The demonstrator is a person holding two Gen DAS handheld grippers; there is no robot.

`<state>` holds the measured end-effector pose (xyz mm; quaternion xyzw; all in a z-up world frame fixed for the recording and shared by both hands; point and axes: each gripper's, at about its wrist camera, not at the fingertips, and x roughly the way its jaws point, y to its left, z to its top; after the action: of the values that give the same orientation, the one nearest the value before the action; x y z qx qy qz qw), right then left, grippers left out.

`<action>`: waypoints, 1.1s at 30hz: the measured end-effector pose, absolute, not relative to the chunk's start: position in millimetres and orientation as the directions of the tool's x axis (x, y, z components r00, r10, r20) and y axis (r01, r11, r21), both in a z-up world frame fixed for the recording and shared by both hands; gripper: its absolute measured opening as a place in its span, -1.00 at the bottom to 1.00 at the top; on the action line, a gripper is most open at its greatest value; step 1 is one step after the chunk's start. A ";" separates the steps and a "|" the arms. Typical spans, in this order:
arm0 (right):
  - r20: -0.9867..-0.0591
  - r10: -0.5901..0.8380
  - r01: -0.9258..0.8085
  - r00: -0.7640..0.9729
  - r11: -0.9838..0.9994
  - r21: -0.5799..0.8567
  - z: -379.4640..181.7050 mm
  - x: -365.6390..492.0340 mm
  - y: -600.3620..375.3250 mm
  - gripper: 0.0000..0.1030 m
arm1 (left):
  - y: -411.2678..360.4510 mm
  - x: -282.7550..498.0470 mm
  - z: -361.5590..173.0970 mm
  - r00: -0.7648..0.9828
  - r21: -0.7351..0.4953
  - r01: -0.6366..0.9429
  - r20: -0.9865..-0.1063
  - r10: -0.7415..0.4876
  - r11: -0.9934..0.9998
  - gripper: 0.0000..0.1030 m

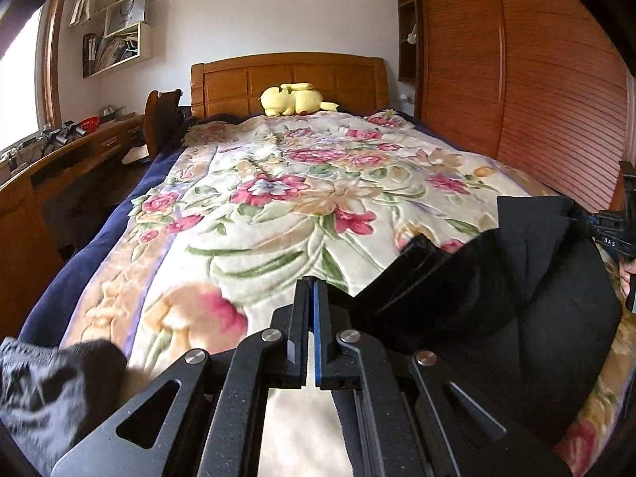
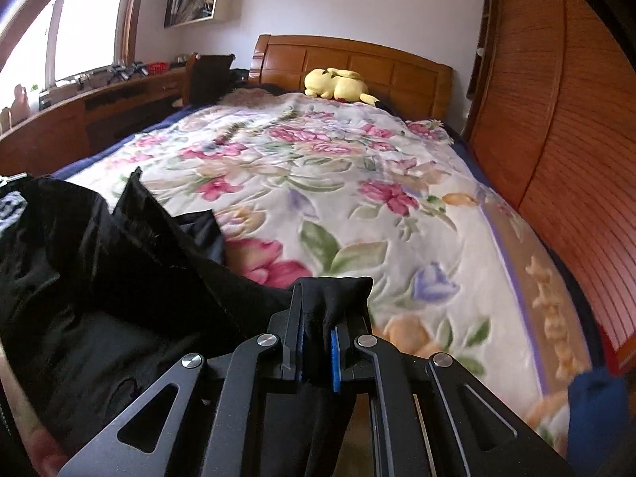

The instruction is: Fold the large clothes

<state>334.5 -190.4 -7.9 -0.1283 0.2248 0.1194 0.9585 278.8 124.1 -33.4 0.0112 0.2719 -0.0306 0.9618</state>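
Note:
A large black garment [image 1: 497,302] hangs over the near end of the bed, stretched between the two grippers. My left gripper [image 1: 311,290] is shut with its fingers pressed together; the cloth starts right beside its right finger, and I see no cloth between the pads. My right gripper [image 2: 330,302] is shut on a bunched edge of the black garment [image 2: 119,278], which spreads to the left of it. The right gripper also shows at the right edge of the left wrist view [image 1: 620,234], pinching the garment's corner.
The bed carries a floral blanket [image 1: 278,198] with a yellow plush toy [image 1: 294,99] at the wooden headboard [image 1: 286,75]. A wooden wardrobe [image 1: 536,99] stands right, a desk [image 1: 71,159] left. Dark cloth [image 1: 51,389] lies lower left; a blue item [image 2: 596,409] lies lower right.

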 end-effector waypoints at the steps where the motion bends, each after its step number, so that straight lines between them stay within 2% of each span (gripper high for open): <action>1: -0.462 0.165 -0.283 0.871 0.939 -0.197 -9.0 344.4 -186.1 -0.82 | 124.8 286.1 -34.8 0.849 0.009 0.061 -0.526 -0.047 0.998 -0.96; 8: -0.461 0.097 -0.211 0.882 0.957 -0.201 -12.9 405.8 -160.8 -0.82 | 128.3 334.6 -33.2 0.841 0.049 0.026 -0.541 0.004 0.998 -0.96; 13: -0.519 0.062 -0.174 0.852 0.970 -0.171 -23.5 429.2 -144.1 -0.81 | 129.1 356.8 -36.0 0.800 0.004 0.022 -0.599 -0.015 1.000 -0.96; 16: -0.524 0.082 -0.180 0.848 0.974 -0.140 -19.7 415.7 -141.0 -0.55 | 125.3 351.9 -32.5 0.793 0.004 0.034 -0.609 -0.024 0.999 -0.94; 18: -0.508 0.088 -0.181 0.857 0.974 -0.136 -13.7 400.3 -141.2 0.20 | 122.0 343.9 -30.1 0.794 0.022 0.045 -0.608 -0.022 0.999 -0.71; 20: -0.508 0.094 -0.190 0.856 0.972 -0.139 -8.0 384.7 -144.1 0.49 | 120.8 330.5 -28.3 0.789 0.010 0.064 -0.612 -0.045 0.998 -0.56; 24: -0.525 0.104 -0.213 0.845 0.965 -0.152 -5.4 346.3 -153.9 0.55 | 120.0 303.5 -28.5 0.783 0.000 0.093 -0.618 -0.073 0.996 -0.43; 33: -0.599 0.160 -0.290 0.785 0.949 -0.127 -47.3 257.0 -182.3 0.56 | 112.5 219.5 -66.1 0.722 -0.043 0.165 -0.675 -0.150 0.985 -0.38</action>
<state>257.0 -182.3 -47.3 -0.1064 0.3055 0.1196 0.9386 219.5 112.5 -66.1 0.0098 0.3630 -0.0849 0.9279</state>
